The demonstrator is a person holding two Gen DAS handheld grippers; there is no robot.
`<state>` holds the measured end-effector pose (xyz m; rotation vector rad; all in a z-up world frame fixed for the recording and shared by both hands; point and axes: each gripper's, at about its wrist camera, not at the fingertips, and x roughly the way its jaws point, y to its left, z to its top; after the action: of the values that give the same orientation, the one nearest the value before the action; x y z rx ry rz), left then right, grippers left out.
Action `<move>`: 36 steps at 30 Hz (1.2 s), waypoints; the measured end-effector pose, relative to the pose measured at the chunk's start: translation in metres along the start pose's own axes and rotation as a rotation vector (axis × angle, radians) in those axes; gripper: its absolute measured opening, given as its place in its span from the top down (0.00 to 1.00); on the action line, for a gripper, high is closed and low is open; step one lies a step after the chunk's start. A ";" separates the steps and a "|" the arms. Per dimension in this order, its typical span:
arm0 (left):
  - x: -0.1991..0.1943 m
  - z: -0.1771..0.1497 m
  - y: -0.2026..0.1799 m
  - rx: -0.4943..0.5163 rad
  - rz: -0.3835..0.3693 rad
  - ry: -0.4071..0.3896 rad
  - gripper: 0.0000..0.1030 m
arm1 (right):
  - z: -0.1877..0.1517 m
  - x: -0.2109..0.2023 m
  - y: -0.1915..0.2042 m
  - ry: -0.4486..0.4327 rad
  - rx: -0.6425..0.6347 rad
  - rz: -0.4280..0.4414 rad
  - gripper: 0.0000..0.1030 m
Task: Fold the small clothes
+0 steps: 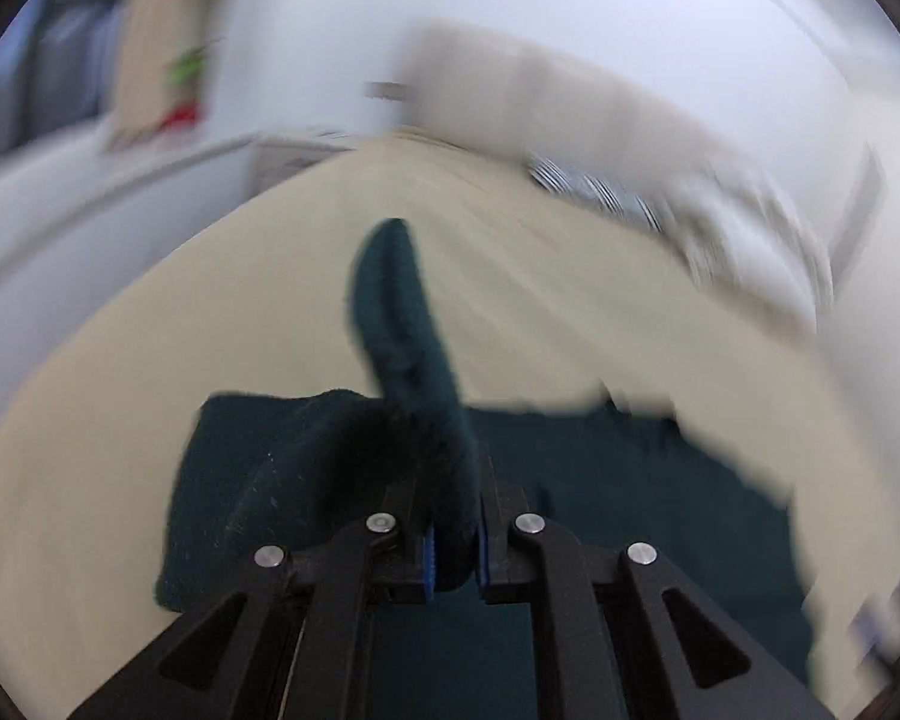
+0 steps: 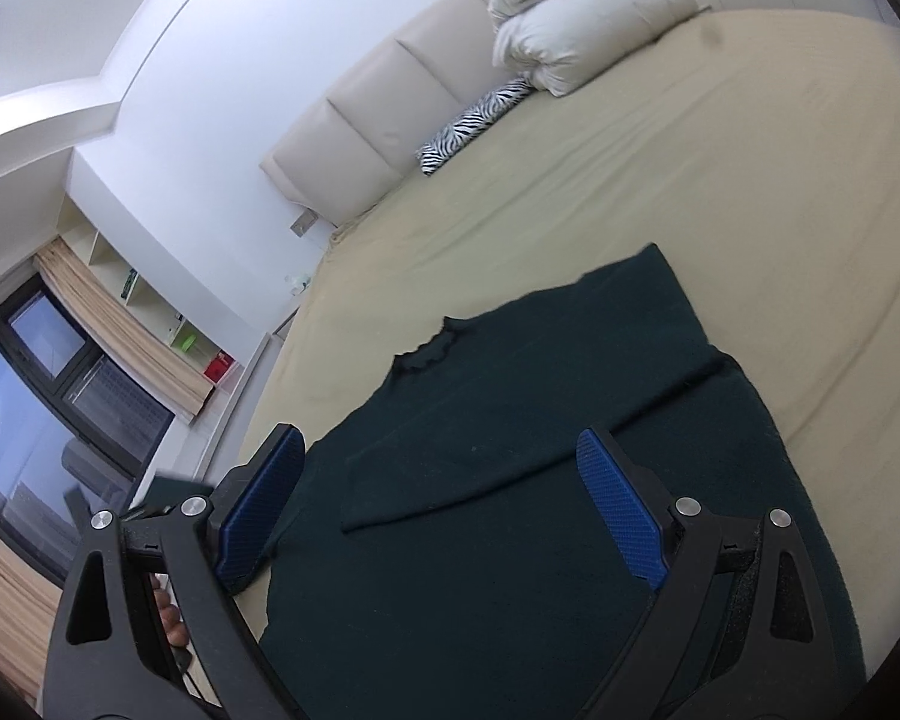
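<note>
A dark green sweater (image 2: 510, 420) lies spread on the beige bed (image 2: 660, 180), with one sleeve folded across its body. My right gripper (image 2: 444, 510) is open and hovers just above the sweater's middle, holding nothing. In the blurred left wrist view, my left gripper (image 1: 453, 540) is shut on a fold of the sweater (image 1: 402, 324), which stands up between the blue pads; the rest of the sweater lies on the bed (image 1: 150, 360) below.
A padded headboard (image 2: 390, 108), white pillows (image 2: 582, 30) and a zebra-striped cushion (image 2: 474, 120) sit at the bed's far end. A window with curtains (image 2: 90, 372) and shelves are at the left.
</note>
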<state>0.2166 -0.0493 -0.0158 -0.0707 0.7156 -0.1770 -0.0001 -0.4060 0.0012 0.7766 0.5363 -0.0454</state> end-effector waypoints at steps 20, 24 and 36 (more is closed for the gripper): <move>0.006 -0.100 -0.033 0.101 -0.102 0.087 0.14 | -0.031 0.156 0.004 0.468 0.138 0.123 0.13; -0.004 -0.114 -0.005 -0.005 -0.106 0.113 0.15 | -0.050 0.193 0.016 0.558 0.114 0.041 0.20; -0.011 -0.129 0.036 -0.192 -0.122 0.101 0.17 | -0.053 0.220 0.065 0.601 -0.091 -0.024 0.92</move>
<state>0.1285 -0.0121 -0.1099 -0.2913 0.8287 -0.2293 0.1822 -0.2897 -0.0921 0.6899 1.1093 0.1952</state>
